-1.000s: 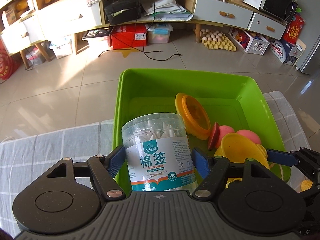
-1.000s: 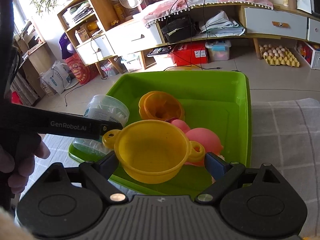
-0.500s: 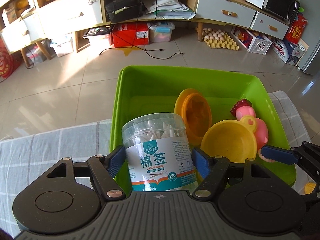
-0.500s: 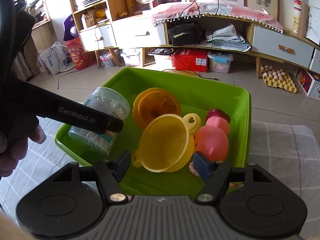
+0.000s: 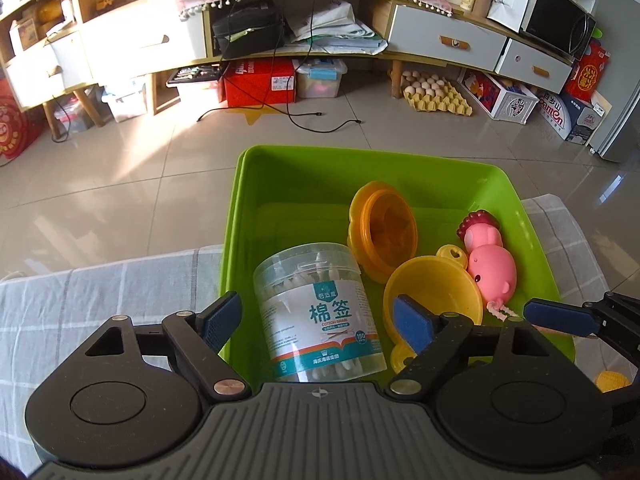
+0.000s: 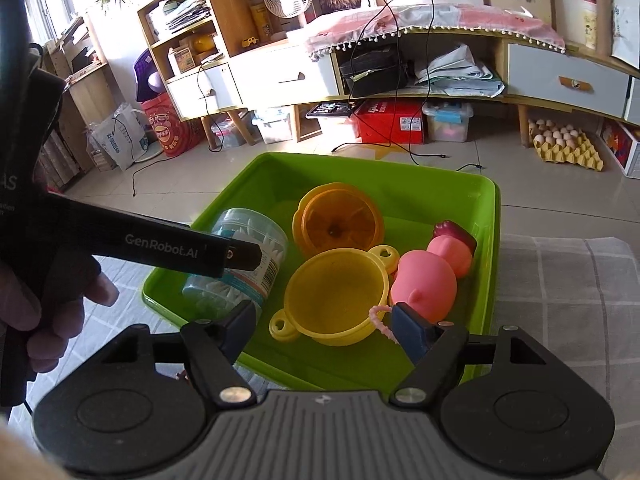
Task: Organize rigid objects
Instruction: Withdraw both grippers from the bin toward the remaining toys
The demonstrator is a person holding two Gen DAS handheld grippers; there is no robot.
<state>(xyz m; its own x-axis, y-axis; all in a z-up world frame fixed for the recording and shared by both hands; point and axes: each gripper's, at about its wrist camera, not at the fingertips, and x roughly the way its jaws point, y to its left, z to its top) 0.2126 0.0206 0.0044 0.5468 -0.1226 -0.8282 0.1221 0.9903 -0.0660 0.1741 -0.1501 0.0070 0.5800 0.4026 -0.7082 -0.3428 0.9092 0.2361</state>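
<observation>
A green bin [image 6: 486, 240] sits on a grey checked cloth [image 6: 560, 300], its far edge toward the tiled floor. Inside, at the near left, a clear jar of cotton swabs [image 6: 244, 264] leans tilted; the left gripper's [image 6: 240, 256] black finger crosses in front of it, held by a hand [image 6: 52, 300] at the left edge. An orange bowl [image 6: 340, 228] lies toward the far middle. Nearer, a yellow two-handled pot [image 6: 336, 300] rests with its rim touching a pink pig toy [image 6: 428, 284] on the right. The right gripper [image 6: 324, 328] hangs over the bin's near edge, its blue-padded jaws spread wide and holding nothing.
</observation>
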